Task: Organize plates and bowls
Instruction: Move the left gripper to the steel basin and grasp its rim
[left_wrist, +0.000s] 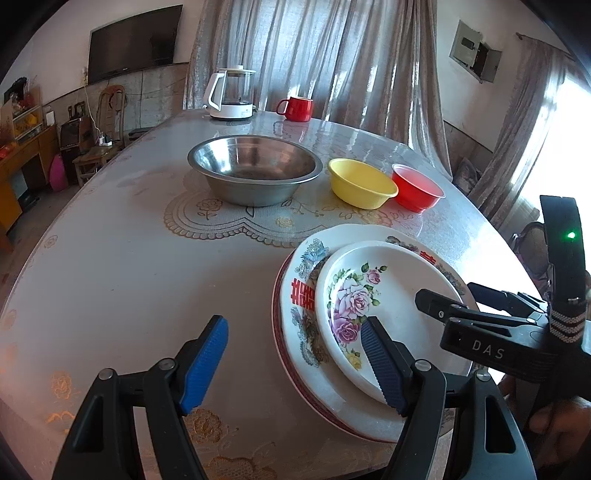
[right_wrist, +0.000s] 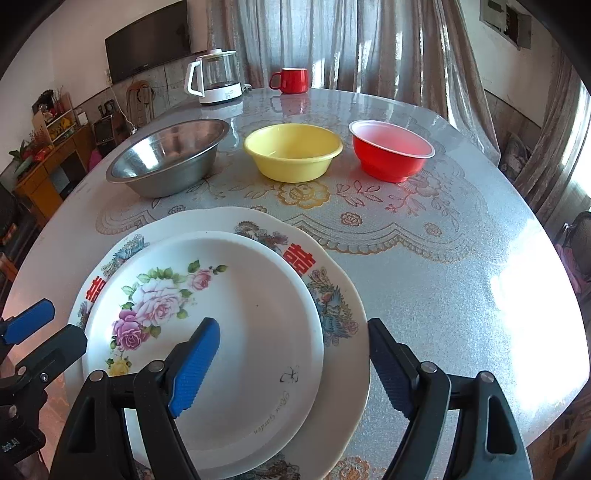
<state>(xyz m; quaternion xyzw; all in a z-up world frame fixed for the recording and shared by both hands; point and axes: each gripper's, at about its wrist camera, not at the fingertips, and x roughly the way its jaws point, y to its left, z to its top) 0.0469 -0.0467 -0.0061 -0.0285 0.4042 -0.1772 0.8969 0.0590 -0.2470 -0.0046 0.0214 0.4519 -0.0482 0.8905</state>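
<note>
Plates (right_wrist: 236, 295) between open right tongs (right_wrist: 291, 354)

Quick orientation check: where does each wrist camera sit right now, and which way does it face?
Left wrist: on the left claw, left of the plate stack, facing across the table; right claw and a hand show.
Right wrist: on the right claw, over the stack, facing the bowls; left claw's blue tip at left edge.
Shared: steel bowl, yellow bowl, red bowl.

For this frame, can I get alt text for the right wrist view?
Open right tongs hover over a rose-patterned plate stacked on a larger plate. Beyond sit a steel bowl, yellow bowl and red bowl.
</note>
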